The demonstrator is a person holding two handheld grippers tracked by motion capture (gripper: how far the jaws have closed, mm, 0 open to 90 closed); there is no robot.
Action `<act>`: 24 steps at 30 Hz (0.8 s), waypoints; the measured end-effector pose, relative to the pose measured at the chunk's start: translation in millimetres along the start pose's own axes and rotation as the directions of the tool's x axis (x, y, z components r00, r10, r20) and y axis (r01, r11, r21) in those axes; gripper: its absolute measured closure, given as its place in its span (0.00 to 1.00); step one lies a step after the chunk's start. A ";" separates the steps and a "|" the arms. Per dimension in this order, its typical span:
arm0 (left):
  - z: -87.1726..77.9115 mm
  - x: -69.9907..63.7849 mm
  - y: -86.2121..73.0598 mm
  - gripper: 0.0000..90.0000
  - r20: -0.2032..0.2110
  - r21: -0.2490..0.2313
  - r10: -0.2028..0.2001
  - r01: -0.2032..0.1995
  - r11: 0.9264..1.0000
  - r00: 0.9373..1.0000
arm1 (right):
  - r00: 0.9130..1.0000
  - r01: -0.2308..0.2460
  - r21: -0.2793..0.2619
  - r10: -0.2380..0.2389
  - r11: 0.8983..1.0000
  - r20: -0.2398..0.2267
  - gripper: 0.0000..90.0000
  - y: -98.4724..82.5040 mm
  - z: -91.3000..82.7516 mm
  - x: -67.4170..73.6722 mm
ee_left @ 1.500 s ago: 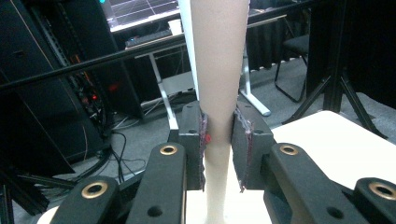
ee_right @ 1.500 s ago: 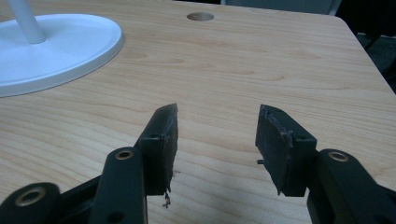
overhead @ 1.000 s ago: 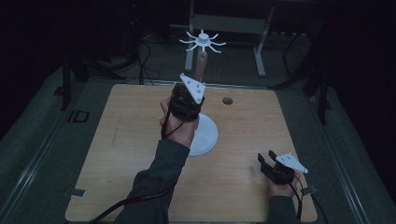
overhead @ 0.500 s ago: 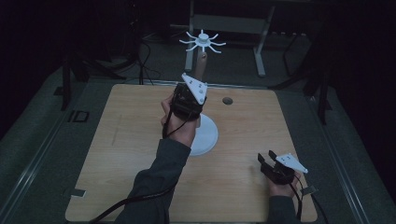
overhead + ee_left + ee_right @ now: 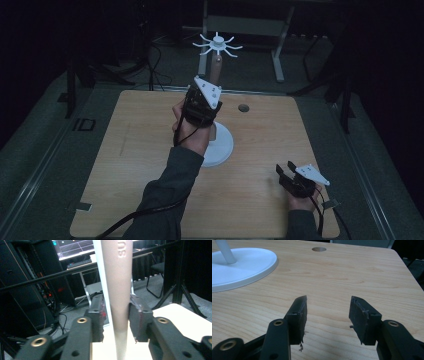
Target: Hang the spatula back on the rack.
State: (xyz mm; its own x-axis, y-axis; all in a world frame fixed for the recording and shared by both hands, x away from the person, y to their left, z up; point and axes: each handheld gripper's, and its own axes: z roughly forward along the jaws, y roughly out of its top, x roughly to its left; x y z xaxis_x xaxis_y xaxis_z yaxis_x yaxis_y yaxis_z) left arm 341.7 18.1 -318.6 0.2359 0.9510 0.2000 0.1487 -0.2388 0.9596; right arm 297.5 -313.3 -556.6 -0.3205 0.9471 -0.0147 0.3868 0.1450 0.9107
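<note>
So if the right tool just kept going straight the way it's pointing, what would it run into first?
The right tool points over bare wooden table, its jaws apart. The way looks free; the small round hole lies roughly ahead near the far edge, and the white stand base sits off to one side, though depth is unclear.

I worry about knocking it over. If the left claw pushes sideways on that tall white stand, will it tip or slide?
The stand looks top-heavy: a tall thin pole with spokes at the top, so a high push probably tips it. Its wide round base should resist somewhat. The left claw grips the tan tube well above that base.
</note>
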 end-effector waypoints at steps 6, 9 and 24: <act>-1.3 -2.2 0.3 0.61 0.018 -0.018 0.010 -0.009 1.000 1.000 | 1.000 0.000 0.000 0.000 1.000 0.000 0.53 0.0 0.1 0.0; -1.6 -3.2 0.3 0.58 0.033 -0.026 0.013 -0.012 1.000 0.999 | 1.000 0.000 0.001 0.000 1.000 -0.001 0.53 0.0 0.0 -0.1; -8.4 -4.7 2.3 0.50 0.120 -0.032 0.031 -0.028 0.999 0.992 | 1.000 -0.003 0.001 0.003 1.000 -0.001 0.53 0.0 -0.1 0.0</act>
State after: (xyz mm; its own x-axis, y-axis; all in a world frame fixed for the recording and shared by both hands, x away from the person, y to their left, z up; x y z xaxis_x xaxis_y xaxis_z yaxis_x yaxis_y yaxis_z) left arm 332.8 14.8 -315.6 0.3539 0.9125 0.2050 0.1115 -0.2588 0.9595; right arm 297.4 -313.4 -556.6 -0.3202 0.9473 -0.0113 0.3884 0.1421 0.9105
